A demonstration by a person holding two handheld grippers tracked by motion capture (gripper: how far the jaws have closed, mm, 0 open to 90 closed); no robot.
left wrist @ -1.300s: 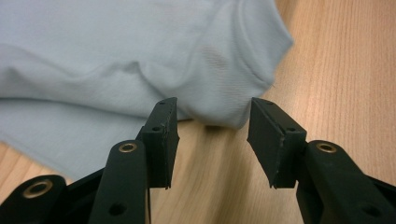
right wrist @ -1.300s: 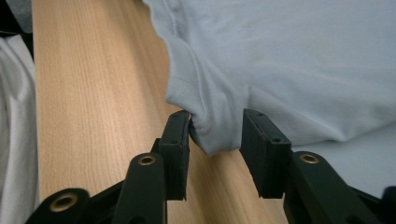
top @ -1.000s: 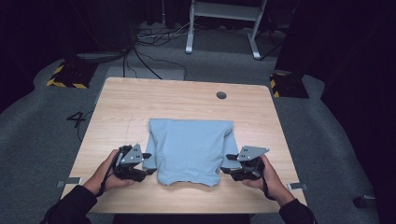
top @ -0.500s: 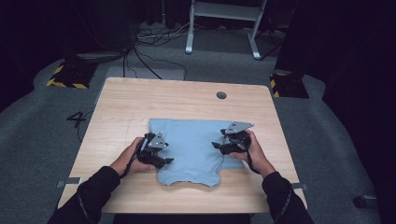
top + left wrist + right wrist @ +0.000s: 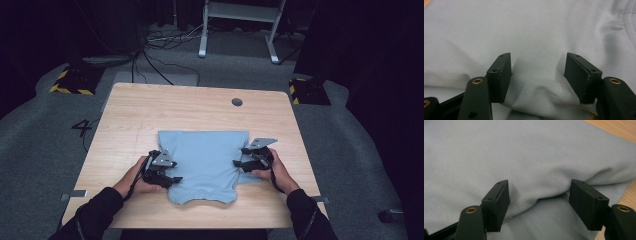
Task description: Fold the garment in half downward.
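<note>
Noted at the near edge of the table (image 5: 130,120): a light blue garment (image 5: 205,160), folded, lying flat near the middle of that edge. Left gripper (image 5: 172,179) set at the garment's left side, jaws parted with a raised fold of cloth between them, not pinched. Right gripper (image 5: 238,164) likewise at the right side, jaws apart astride a ridge of fabric — bare wood just beyond. Judged: both placed symmetrically to take the side folds together. Farther off, a small round hole (image 5: 237,102) near the far right corner.
</note>
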